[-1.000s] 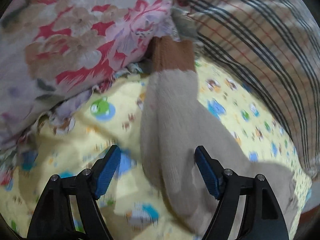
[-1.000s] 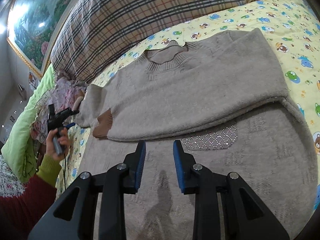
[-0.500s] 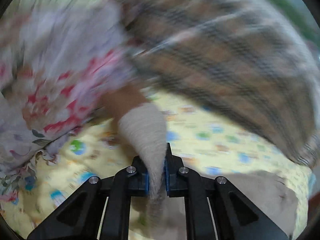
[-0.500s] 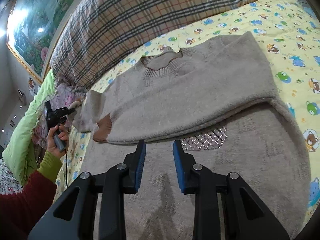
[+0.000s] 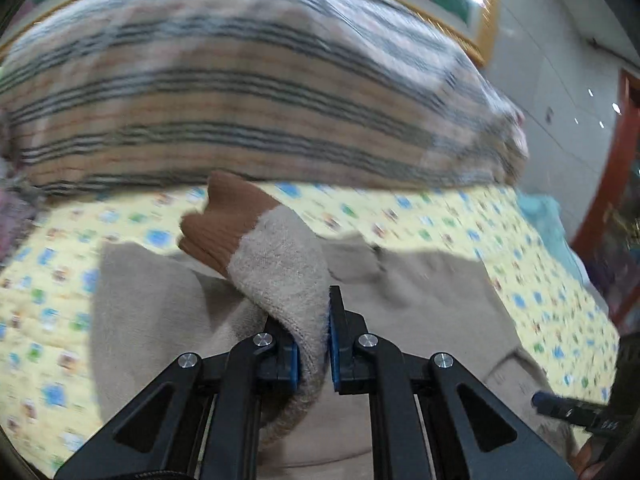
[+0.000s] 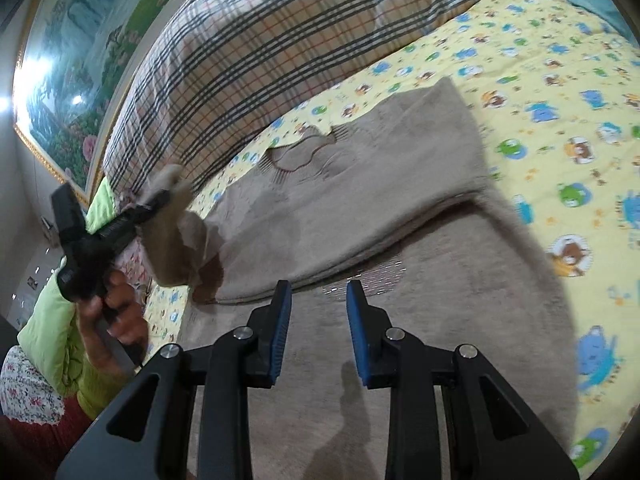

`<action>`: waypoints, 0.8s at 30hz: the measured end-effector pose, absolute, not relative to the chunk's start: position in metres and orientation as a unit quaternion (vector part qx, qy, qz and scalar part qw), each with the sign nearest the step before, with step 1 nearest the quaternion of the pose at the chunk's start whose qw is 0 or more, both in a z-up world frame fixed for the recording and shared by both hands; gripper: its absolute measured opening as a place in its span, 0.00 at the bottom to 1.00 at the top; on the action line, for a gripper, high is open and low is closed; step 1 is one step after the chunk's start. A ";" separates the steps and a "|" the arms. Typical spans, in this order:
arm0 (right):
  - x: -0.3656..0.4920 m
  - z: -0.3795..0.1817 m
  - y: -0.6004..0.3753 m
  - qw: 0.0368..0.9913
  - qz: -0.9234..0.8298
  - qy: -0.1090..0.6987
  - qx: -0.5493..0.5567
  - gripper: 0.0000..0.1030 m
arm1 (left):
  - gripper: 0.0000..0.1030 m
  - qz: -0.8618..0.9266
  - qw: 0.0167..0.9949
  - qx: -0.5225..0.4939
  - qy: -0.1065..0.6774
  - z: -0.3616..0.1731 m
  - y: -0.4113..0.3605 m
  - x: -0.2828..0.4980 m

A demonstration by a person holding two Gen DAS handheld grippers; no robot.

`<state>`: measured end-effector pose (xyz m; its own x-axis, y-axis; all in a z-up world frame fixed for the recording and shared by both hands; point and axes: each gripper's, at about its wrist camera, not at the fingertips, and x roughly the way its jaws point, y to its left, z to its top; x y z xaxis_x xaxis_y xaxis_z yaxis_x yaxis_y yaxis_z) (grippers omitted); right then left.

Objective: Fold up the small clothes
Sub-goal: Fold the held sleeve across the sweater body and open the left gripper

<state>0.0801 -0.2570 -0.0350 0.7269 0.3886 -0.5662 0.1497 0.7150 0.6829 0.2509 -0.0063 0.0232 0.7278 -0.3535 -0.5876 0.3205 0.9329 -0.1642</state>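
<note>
Left wrist view: the left gripper (image 5: 312,344) is clamped on a beige sweater sleeve (image 5: 288,276), which bulges up between the blue pads. The brown cuff (image 5: 224,224) juts forward and to the left beyond the fingertips, lifted clear of the sweater body (image 5: 420,300) that lies flat below and ahead. The grip sits just behind the cuff, probably so the whole sleeve can be carried across the body in one fold. Beyond lie a yellow cartoon-print sheet (image 5: 440,216) and a plaid blanket (image 5: 240,100), both blurred.

Right wrist view: the right gripper (image 6: 316,316) hangs with its jaws apart, holding nothing, just over the sweater's lower part (image 6: 440,320), likely placed to steady the cloth. Far to its left, the left gripper (image 6: 156,200) holds the sleeve (image 6: 172,240) raised above the bed. The neckline (image 6: 304,152) lies ahead.
</note>
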 end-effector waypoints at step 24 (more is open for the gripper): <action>0.132 -0.028 -0.251 0.855 0.070 0.377 0.348 0.63 | 0.71 -0.156 0.907 0.045 0.390 -0.038 0.017 0.179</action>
<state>0.1324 -0.2509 -0.0279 0.7064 0.3819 -0.5959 0.1431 0.7476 0.6486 0.1790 0.0173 -0.0378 0.6476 -0.2483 -0.7203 0.3183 0.9471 -0.0404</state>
